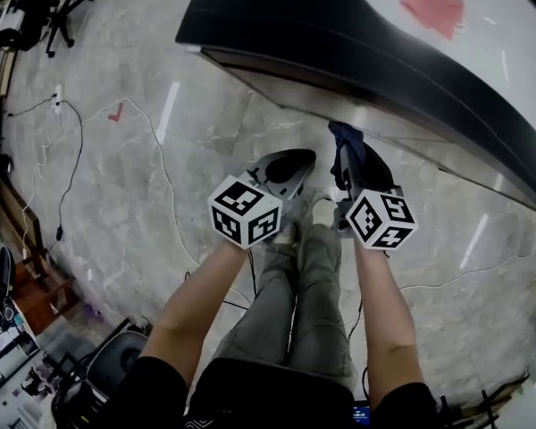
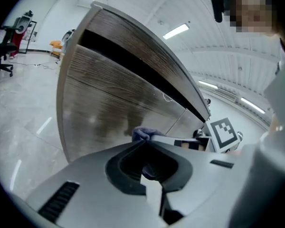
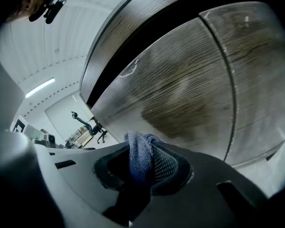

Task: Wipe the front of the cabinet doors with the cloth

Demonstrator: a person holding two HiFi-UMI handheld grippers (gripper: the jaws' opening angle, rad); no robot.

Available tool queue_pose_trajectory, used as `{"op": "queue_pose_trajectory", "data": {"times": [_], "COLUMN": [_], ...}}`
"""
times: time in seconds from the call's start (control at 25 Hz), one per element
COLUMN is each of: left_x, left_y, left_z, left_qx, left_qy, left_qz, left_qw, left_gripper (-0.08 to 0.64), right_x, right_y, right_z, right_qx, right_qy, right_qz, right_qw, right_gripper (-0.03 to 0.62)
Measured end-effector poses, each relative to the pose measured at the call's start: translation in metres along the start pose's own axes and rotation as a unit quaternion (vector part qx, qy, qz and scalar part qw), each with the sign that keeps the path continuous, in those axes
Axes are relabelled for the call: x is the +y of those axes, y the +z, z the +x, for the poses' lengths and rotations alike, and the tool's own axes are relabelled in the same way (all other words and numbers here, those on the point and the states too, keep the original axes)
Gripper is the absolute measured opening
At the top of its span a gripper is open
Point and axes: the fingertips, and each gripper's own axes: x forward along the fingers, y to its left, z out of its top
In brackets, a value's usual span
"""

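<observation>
Cloth, clamped in your right gripper, points straight at the door just ahead, nearer than your left gripper, which is closed on nothing.

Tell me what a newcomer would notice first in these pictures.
The blue cloth pinched in the right gripper, close to the wood-grain cabinet doors, draws the eye first. Then the curved dark countertop above the doors, sweeping across the head view's top. The left gripper hangs beside the right, jaws together, empty.

The lower end of the cloth is hidden inside the right tool.
</observation>
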Motion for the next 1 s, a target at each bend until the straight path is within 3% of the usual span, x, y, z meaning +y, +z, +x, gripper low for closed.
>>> {"op": "queue_pose_trajectory", "data": {"times": [0.48,0.8,1.0], "left_x": [0.09,0.129,0.137], "left_y": [-0.016,-0.03,-0.031], "left_z": [-0.096,-0.119,-0.123], "left_qx": [-0.041,-0.054,-0.047], "left_qy": [0.112,0.155,0.159], "left_qz": [-0.055,-0.081,-0.073], "left_qw": [0.9913,0.9831,0.9833], "left_gripper": [0.0,0.0,0.0], "right_x": [0.097,0.116,0.109], "right_y": [-0.041,-0.059,-0.057], "right_z": [0.088,0.134,0.157], "right_qx": [0.07,0.096,0.097], "right_qy": [0.095,0.104,0.086], "right_qz": [-0.049,-0.064,-0.063], "right_qw": [0.992,0.988,0.99], "right_gripper": [0.084,0.084,0.084]}}
